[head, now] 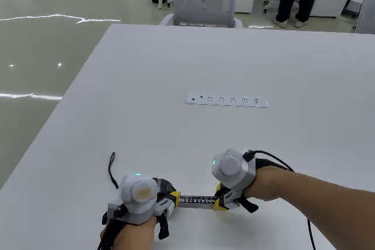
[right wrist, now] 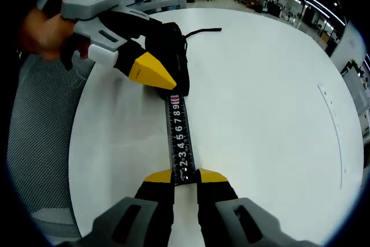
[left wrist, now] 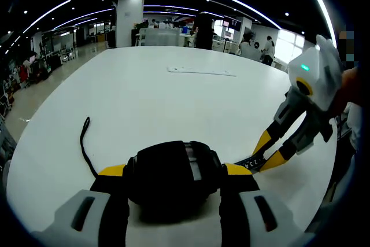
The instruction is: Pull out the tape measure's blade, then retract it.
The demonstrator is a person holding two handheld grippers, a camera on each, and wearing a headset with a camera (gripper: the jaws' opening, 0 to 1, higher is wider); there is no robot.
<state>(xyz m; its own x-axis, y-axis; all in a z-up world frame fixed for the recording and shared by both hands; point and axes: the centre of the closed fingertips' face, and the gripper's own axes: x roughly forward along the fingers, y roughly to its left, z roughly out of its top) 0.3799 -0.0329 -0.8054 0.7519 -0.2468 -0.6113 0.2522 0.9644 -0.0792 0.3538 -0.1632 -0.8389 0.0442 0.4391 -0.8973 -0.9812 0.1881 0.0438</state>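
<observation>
Black rounded tape-measure case (left wrist: 173, 163) clamped in left gripper (left wrist: 174, 172) | right gripper (right wrist: 185, 176) pinches flat numbered blade (right wrist: 178, 134)

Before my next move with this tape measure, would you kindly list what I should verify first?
1. Left claw shut on the case: ok.
2. Right claw clamped on the blade at its tip: ok.
3. Blade runs straight between case and right claw, without a kink: ok.
4. Strap lies on the case's far side, clear of the blade: ok.
5. Power strip lies well away on the table, out of the pull line: ok.
6. Blade lock released: cannot tell.
</observation>
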